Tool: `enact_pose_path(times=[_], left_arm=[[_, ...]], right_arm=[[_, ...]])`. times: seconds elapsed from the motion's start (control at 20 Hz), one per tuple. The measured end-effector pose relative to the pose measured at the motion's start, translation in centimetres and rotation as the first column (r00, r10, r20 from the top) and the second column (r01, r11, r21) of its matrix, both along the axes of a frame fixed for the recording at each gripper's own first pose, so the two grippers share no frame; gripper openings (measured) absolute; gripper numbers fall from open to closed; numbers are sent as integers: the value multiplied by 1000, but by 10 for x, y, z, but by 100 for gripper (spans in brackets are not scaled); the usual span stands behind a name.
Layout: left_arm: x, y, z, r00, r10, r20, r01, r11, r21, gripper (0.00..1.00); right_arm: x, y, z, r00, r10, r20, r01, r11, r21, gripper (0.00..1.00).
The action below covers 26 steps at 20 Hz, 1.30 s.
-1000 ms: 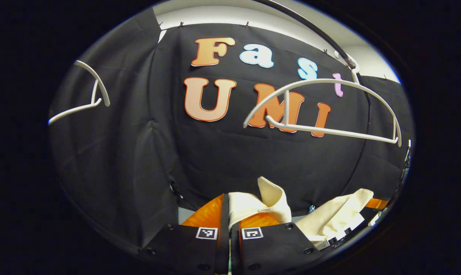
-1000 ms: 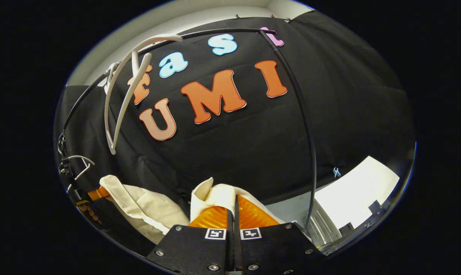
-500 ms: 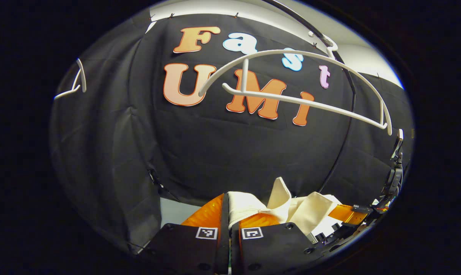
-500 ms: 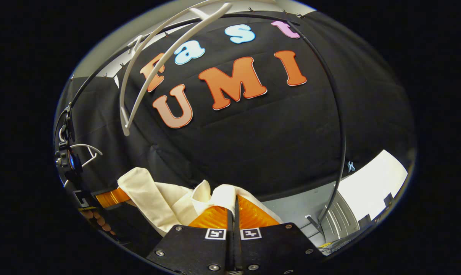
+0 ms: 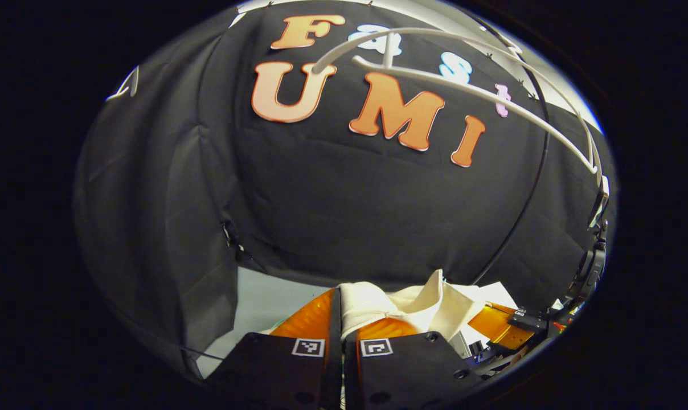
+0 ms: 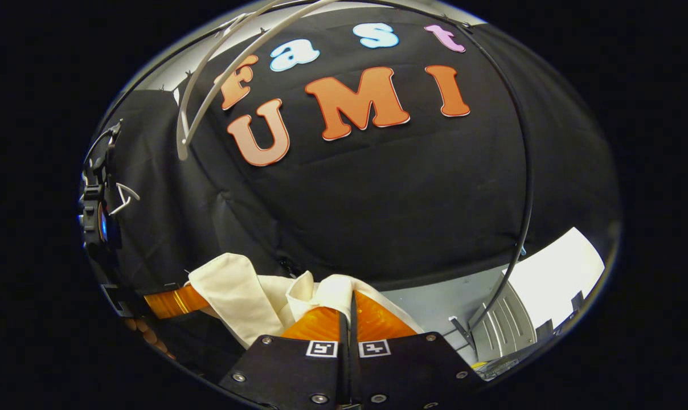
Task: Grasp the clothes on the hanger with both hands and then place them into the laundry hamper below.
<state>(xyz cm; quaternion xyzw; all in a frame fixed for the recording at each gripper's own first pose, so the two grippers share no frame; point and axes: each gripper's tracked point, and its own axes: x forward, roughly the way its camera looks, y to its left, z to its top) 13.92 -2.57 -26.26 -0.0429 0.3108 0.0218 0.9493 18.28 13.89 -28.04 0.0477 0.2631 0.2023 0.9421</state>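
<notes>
Two grippers pinch one cream garment (image 5: 429,302) below a bare white hanger (image 5: 480,91). The garment bunches well under the hanger, stretched between both. The left gripper (image 5: 342,319) is closed on its left end; the right gripper (image 6: 348,319) is closed on its right end, both beneath the hanger.
</notes>
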Motion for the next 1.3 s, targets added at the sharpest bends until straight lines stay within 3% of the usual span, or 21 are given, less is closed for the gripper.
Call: enact_pose_path(times=[0.3,0.55,0.75,0.9,0.95,1.1,1.15,1.2,1.3], left_arm=[[-7,21,-61,988,10,-154,-7,1000,21,9],[-15,37,-104,954,23,-298,-8,999,49,9],[-16,34,-125,924,27,-382,-9,999,50,11],[-25,42,-140,908,29,-418,-8,999,52,15],[-23,45,-139,911,29,-411,-8,999,53,20],[-16,43,-134,914,26,-404,-3,998,57,53],[-14,45,-133,914,33,-405,-8,998,65,59],[-14,45,-134,913,34,-407,-11,998,60,59],[-15,47,-134,911,42,-411,-19,998,60,80]], right_arm=[[16,0,-60,994,-37,-105,27,995,-96,1],[21,0,-100,979,-51,-195,17,985,-173,4],[20,8,-114,971,-45,-237,-1,982,-191,8],[30,10,-108,977,-39,-208,-4,979,-202,10],[31,11,-104,979,-37,-198,-6,977,-211,10],[33,11,-106,980,-39,-195,-5,976,-220,21],[32,10,-106,979,-43,-197,-1,976,-220,24],[31,9,-106,978,-48,-201,3,976,-218,24],[31,8,-105,977,-52,-207,5,976,-219,29]])
